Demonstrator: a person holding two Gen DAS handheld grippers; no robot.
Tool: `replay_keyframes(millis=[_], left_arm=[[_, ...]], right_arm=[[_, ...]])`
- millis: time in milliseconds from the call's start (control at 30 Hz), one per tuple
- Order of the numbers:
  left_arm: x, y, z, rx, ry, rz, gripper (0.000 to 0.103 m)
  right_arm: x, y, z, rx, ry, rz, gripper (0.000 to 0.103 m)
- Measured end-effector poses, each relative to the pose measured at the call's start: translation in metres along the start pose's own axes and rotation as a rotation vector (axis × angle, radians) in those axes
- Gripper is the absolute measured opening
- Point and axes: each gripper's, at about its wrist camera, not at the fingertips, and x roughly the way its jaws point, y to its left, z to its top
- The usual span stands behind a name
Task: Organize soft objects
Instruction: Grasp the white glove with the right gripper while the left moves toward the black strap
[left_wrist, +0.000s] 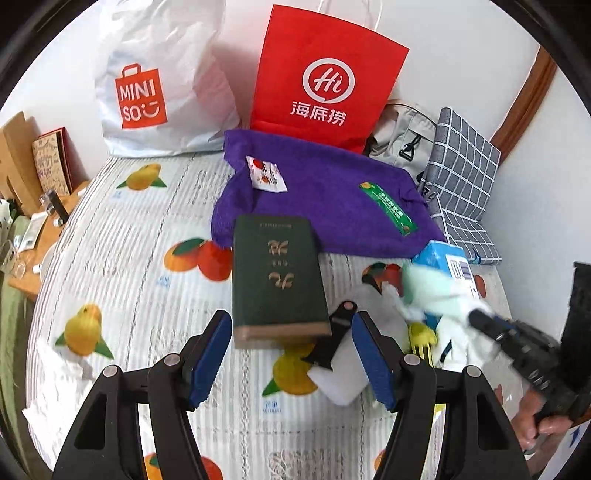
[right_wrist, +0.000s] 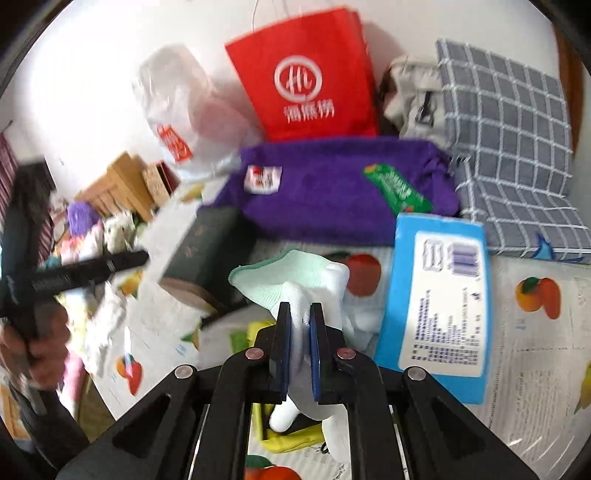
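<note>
Jaws of the right gripper (right_wrist: 300, 325) clamp the white glove (right_wrist: 317, 286); left gripper (left_wrist: 290, 356) hangs apart, empty. Next, probably lift it toward the far purple towel (right_wrist: 332, 192).

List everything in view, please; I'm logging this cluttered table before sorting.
Glove: one, white with mint cuff, clamped in right gripper.
Towel: one, purple, behind book.
Book: one, dark green, centre.
Tissue pack: one, blue, right.
Paper bag: one, red, against wall.
Plastic bag: one, white, left of it.
Checked cushion: one, grey, far right.
Sponge: one, white, near left gripper.
Left gripper: open, empty.
Right gripper: shut on glove.
</note>
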Motion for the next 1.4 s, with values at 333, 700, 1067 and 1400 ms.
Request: replay_keyframes(millis=[333,700,1067,1400], left_arm=[[0.006,0.001,-0.035,-0.03,0.046,-0.002,0.066],[0.035,-0.013,-0.059,-0.011,0.043,-0.071,0.065],[0.065,-0.009,-0.054,-0.022,0.054,-0.155,0.064],[0.082,0.001,-0.048,-0.087,0.066,-0.253,0.045]], right_arm=[[-0.064,0.005,-0.016,0.038,-0.126,0.03,0.009],[-0.078,-0.026,-0.08,0.074,-0.094,-0.051,0.009],[-0.037,-0.065,-0.124,0.115,0.013,-0.184,0.013],[-0.016,-0.074,-0.13,0.11,0.054,-0.172,0.031]])
